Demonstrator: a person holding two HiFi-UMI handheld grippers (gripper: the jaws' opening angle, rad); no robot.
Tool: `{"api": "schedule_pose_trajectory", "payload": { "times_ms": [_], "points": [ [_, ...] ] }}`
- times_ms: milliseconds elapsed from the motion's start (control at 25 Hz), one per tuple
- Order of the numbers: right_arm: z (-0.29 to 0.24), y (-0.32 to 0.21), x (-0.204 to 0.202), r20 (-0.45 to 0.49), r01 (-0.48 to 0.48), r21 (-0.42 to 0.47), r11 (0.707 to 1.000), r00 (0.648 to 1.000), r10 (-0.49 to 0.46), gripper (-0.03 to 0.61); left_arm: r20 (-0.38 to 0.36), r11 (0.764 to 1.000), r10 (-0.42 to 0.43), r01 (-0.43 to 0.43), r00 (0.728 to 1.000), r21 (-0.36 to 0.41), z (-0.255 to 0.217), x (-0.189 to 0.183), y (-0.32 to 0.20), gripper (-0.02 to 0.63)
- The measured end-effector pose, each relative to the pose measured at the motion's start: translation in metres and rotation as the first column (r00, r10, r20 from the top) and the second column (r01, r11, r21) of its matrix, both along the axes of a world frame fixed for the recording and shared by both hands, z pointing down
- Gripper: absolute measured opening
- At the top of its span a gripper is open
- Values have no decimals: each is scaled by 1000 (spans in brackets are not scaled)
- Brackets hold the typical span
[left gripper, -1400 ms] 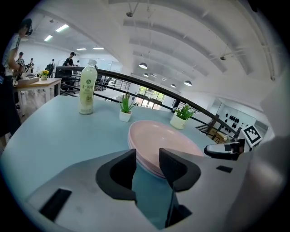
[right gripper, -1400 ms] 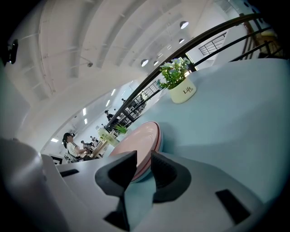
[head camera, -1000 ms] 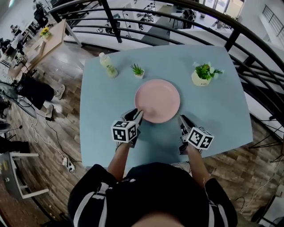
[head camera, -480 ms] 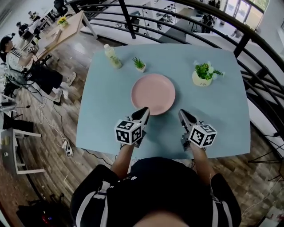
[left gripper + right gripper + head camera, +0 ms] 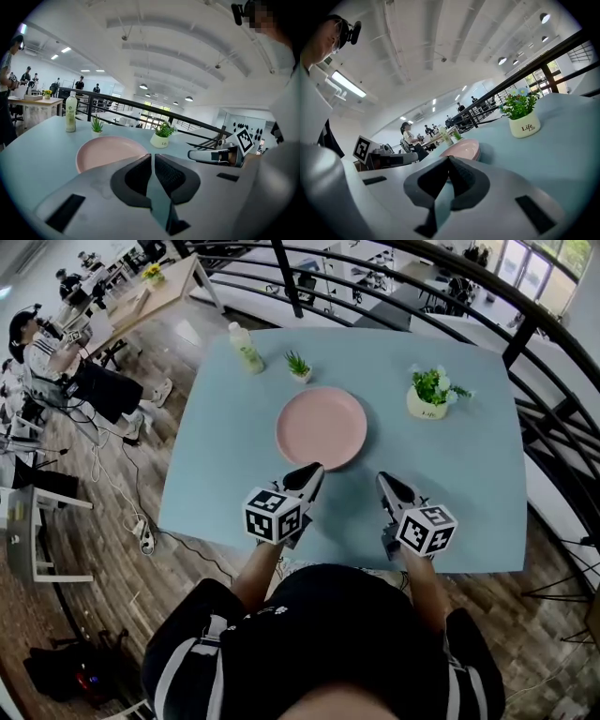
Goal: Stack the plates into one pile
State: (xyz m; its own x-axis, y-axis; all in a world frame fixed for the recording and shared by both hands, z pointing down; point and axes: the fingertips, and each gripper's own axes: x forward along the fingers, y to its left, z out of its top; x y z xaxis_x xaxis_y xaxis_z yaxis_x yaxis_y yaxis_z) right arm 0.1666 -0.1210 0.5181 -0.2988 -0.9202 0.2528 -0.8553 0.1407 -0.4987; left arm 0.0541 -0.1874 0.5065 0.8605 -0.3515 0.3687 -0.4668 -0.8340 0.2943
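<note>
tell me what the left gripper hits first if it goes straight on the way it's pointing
Probably the near rim of the pink plates: the left gripper, jaws shut and empty, points slightly down at it from just short. Depth is unclear, so it could touch the table first.

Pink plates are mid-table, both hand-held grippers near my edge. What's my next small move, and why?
Probably just set both down: the left hand-held gripper and right hand-held gripper are shut, empty and clear of the pink plates, which seem to sit in one pile; no other plate shows on the table.
</note>
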Motion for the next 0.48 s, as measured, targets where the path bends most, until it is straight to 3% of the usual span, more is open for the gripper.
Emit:
{"api": "schedule_pose_trajectory", "payload": {
  "times_ms": [480],
  "points": [
    [11, 18, -1, 63, 23, -10, 1000, 998, -22, 2, 49, 999, -36, 36, 998, 0, 3, -15, 25, 31]
  ]
}}
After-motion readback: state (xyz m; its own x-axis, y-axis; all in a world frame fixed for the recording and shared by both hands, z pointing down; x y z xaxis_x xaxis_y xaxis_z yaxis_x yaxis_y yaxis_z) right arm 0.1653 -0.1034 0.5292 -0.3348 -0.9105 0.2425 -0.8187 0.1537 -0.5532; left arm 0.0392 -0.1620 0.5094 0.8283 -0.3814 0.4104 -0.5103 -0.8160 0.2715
